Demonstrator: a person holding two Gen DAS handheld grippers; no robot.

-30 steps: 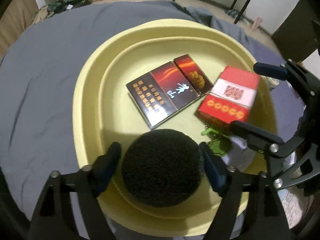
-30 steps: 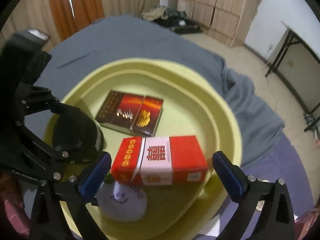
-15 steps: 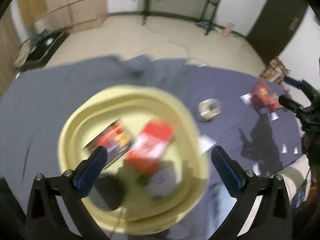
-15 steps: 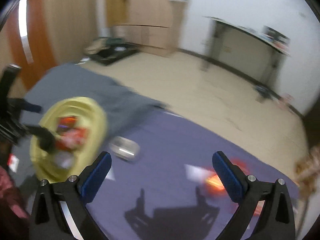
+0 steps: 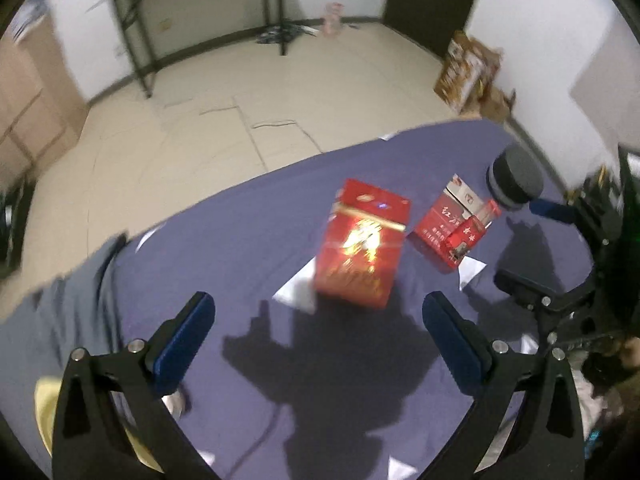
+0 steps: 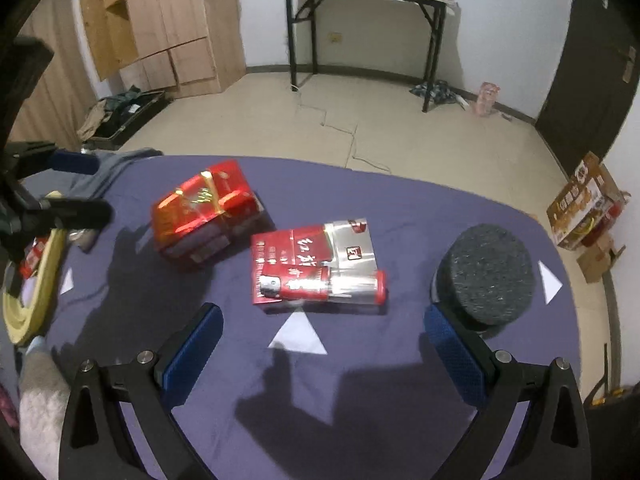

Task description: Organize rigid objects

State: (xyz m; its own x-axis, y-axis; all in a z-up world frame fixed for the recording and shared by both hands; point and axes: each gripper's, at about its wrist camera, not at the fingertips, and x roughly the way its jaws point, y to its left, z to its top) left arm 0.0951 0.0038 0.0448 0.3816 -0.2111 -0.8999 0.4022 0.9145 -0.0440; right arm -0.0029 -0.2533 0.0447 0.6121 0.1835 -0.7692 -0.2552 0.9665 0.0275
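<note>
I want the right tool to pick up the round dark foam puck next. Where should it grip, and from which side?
Judging by its shape, grip the foam puck across its curved side wall, coming down from above: it lies flat on the purple cloth with clear space around it.

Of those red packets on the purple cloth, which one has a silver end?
The flat red and silver pack, lying in the middle with a small red packet on top. The glossy red box beside it is red and gold all over.
</note>
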